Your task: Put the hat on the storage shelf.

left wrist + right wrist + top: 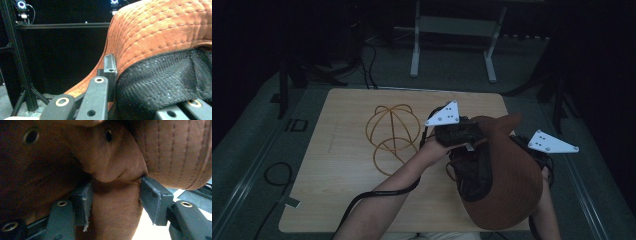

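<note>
The rust-brown suede baseball cap (507, 175) hangs at the high view's lower right, not yet on the golden wire dome-shaped hat stand (391, 136) left of centre, while the left gripper (110, 75) pinches its brim edge and the right gripper (115, 195), half spread, clasps a fold of crown.
</note>
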`<move>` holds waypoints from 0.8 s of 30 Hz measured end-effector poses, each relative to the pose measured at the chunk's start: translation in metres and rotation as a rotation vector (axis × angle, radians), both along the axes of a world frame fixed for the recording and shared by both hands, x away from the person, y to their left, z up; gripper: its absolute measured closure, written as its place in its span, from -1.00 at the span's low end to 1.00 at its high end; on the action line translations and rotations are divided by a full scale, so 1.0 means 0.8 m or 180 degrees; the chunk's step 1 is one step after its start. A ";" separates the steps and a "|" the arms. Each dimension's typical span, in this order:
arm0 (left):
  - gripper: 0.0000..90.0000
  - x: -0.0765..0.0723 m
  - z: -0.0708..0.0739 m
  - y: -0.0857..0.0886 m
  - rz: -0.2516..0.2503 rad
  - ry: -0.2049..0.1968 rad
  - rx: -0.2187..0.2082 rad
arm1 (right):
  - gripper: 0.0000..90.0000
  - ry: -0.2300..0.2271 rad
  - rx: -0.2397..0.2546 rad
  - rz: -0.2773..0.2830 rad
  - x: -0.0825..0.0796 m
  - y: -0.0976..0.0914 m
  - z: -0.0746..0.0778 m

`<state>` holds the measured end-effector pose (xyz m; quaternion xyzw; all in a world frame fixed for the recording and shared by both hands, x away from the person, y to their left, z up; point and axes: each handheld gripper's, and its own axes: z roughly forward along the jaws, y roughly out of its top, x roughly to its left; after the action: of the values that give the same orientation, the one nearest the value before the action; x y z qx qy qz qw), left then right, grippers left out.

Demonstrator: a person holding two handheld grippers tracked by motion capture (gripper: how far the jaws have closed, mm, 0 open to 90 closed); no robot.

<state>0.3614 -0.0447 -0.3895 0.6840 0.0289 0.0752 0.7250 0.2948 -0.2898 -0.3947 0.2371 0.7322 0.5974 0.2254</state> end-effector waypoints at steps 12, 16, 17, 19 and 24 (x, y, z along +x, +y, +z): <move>0.90 0.000 0.001 -0.001 -0.0049 0.0025 -0.0067 | 1.00 -0.0013 0.0123 -0.0302 -0.002 0.003 0.002; 0.79 0.000 0.003 0.002 -0.0018 -0.0027 -0.0041 | 1.00 0.0042 0.0185 -0.0355 -0.002 -0.001 0.004; 0.75 0.000 0.003 0.002 -0.0015 -0.0029 -0.0020 | 1.00 0.0047 0.0185 -0.0356 -0.002 -0.002 0.004; 0.61 -0.001 0.004 0.003 0.0030 -0.0057 0.0013 | 1.00 0.0032 0.0194 -0.0366 -0.002 -0.004 0.004; 0.34 -0.007 0.008 0.001 0.0096 -0.0165 0.0083 | 1.00 0.0009 0.0364 -0.0419 -0.005 -0.016 0.009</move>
<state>0.3560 -0.0437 -0.3832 0.6907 0.0194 0.1041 0.7153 0.2912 -0.3030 -0.3872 0.2980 0.6800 0.6218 0.2493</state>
